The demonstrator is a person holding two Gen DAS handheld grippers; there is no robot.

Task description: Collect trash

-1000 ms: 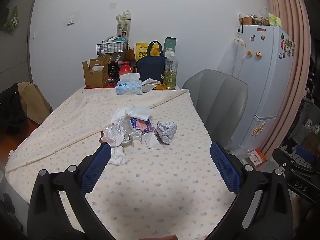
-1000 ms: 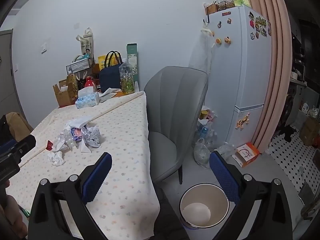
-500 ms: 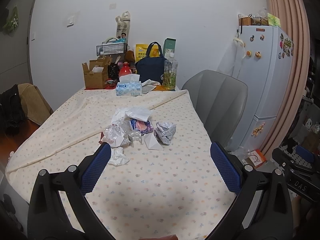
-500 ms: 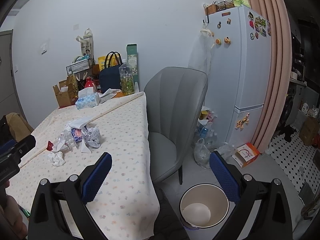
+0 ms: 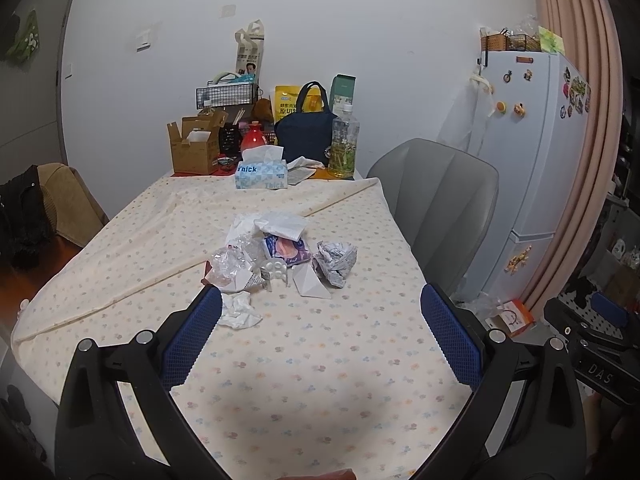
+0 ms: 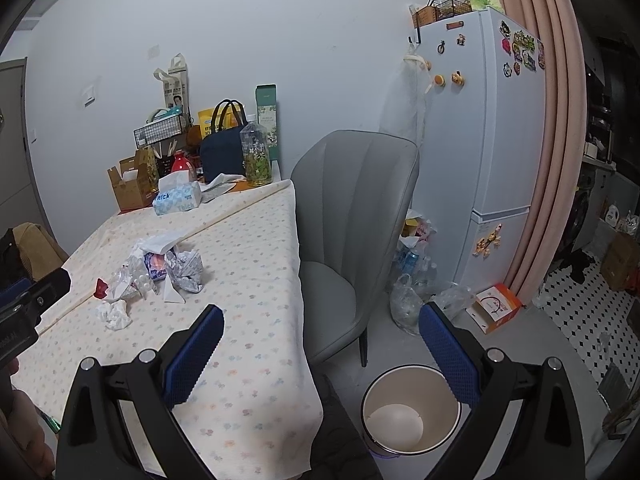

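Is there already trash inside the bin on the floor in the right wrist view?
No: the bin shows only its bare pale bottom, while the trash pile lies on the table.

the left wrist view changes slightly: the trash pile on the table now sits a little lower in the frame than a second ago, and the tissue box and clutter by the wall also sit lower, so the left gripper tips up or eases back a touch. its jaws are as wide as before. in the right wrist view nothing shifts noticeably.
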